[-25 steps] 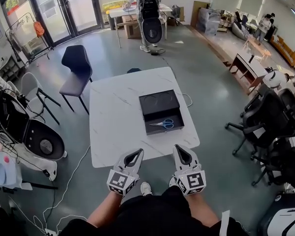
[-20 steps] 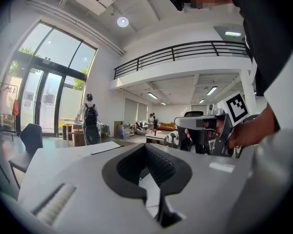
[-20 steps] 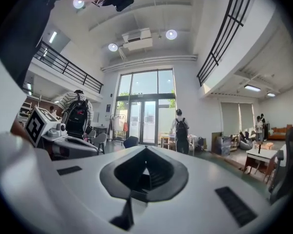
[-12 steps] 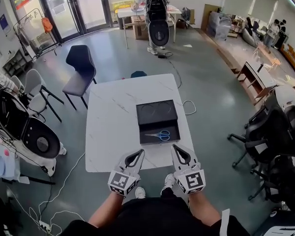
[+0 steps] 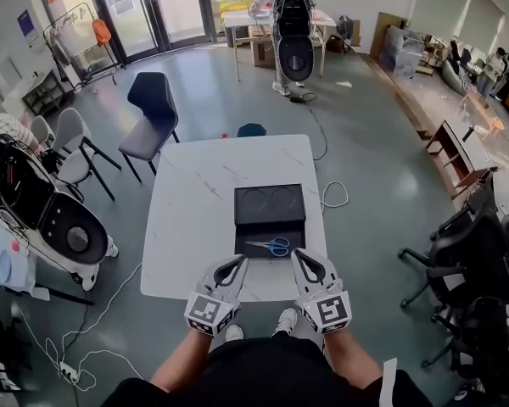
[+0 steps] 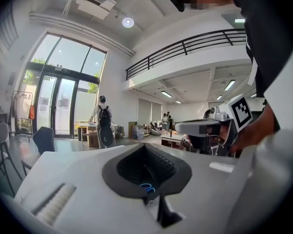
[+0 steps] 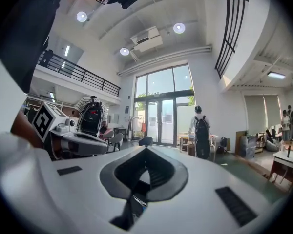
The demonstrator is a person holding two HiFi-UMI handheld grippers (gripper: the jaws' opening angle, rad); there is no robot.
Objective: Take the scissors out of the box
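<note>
A black open box (image 5: 270, 220) lies on the white marble table (image 5: 191, 219), near its front edge. Blue-handled scissors (image 5: 271, 246) rest flat in the box's near compartment; the far half holds a dark insert. My left gripper (image 5: 239, 261) and right gripper (image 5: 298, 255) hover side by side above the table's near edge, just short of the box, both shut and holding nothing. In the left gripper view the blue scissor handles (image 6: 146, 187) peek through the gap of the shut left gripper (image 6: 145, 146). The right gripper view shows the right gripper (image 7: 146, 150) shut, the table beyond.
A black chair (image 5: 153, 113) stands at the table's far left corner. Black office chairs (image 5: 479, 257) crowd the right side. A white and black pod machine (image 5: 55, 223) sits left, with cables (image 5: 93, 346) on the floor. A person with a backpack (image 5: 293, 32) stands far behind.
The view has drawn nearer to the table, so the box and scissors now lie just ahead of the gripper tips. Both grippers stay shut and side by side.
</note>
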